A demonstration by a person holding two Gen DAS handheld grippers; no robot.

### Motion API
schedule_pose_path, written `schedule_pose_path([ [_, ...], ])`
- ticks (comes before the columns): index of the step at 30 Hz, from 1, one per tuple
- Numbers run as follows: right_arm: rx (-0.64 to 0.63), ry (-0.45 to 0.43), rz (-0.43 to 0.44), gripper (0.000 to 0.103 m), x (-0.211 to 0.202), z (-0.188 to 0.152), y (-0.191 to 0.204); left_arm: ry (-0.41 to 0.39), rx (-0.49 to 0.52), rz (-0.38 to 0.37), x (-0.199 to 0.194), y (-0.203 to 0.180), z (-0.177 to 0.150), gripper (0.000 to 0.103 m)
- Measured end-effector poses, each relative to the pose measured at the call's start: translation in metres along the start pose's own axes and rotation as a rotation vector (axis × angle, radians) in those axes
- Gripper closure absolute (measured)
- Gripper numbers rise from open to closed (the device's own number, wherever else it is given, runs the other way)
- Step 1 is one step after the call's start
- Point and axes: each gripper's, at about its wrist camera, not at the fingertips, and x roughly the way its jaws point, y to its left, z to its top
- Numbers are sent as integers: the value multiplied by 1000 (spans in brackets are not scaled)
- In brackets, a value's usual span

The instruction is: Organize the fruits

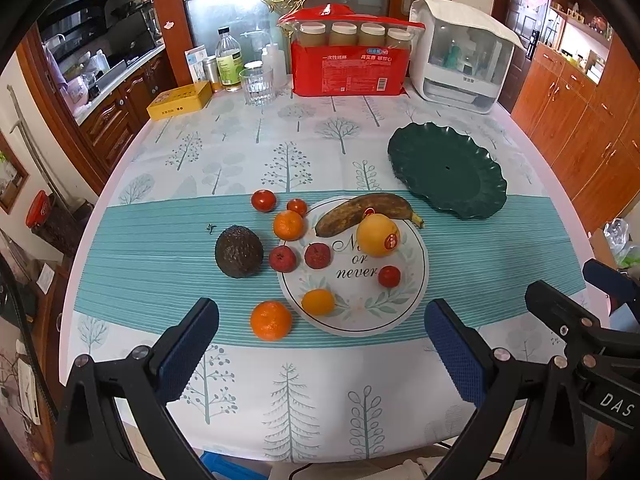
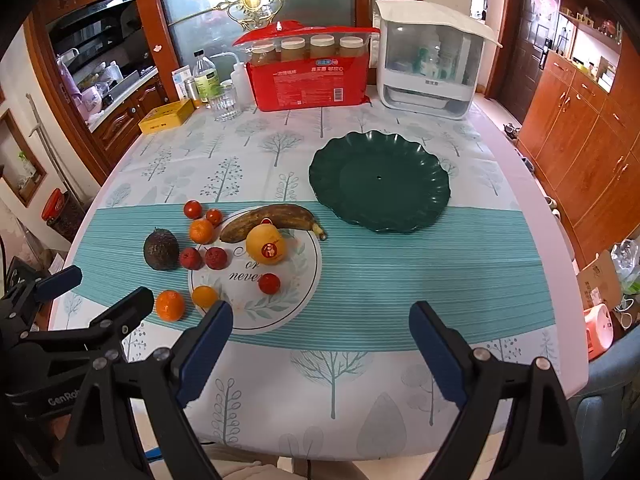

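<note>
A white printed mat (image 1: pixel 360 320) (image 2: pixel 296 300) lies on the teal band of the tablecloth. A brown banana (image 1: pixel 368 210) (image 2: pixel 266 218), a stickered orange (image 1: pixel 378 235) (image 2: pixel 266 245), a small yellow citrus (image 1: pixel 318 302) (image 2: pixel 205 296) and small red fruits rest on it. Beside it lie an avocado (image 1: pixel 239 252) (image 2: pixel 161 249), mandarins (image 1: pixel 271 320) (image 2: pixel 170 305) and tomatoes (image 1: pixel 264 201). A dark green scalloped plate (image 1: pixel 448 170) (image 2: pixel 380 182) sits empty to the right. My left gripper (image 1: pixel 322 336) hangs open above the near fruit; my right gripper (image 2: pixel 320 332) is open, holding nothing.
At the table's far edge stand a red pack of jars (image 1: pixel 348 60) (image 2: pixel 312 76), a white appliance (image 1: pixel 460 56) (image 2: pixel 432 64), a glass (image 1: pixel 258 84), bottles and a yellow tin (image 1: pixel 180 100). Wooden cabinets line the right side. The right gripper's body (image 1: pixel 580 320) shows in the left wrist view.
</note>
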Motion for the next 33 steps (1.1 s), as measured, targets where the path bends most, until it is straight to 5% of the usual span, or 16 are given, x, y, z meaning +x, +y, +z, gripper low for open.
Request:
schedule_pose_path([
  [33,-35,17,29,13,6,2,-5,31,-33,25,6,-6,0,1],
])
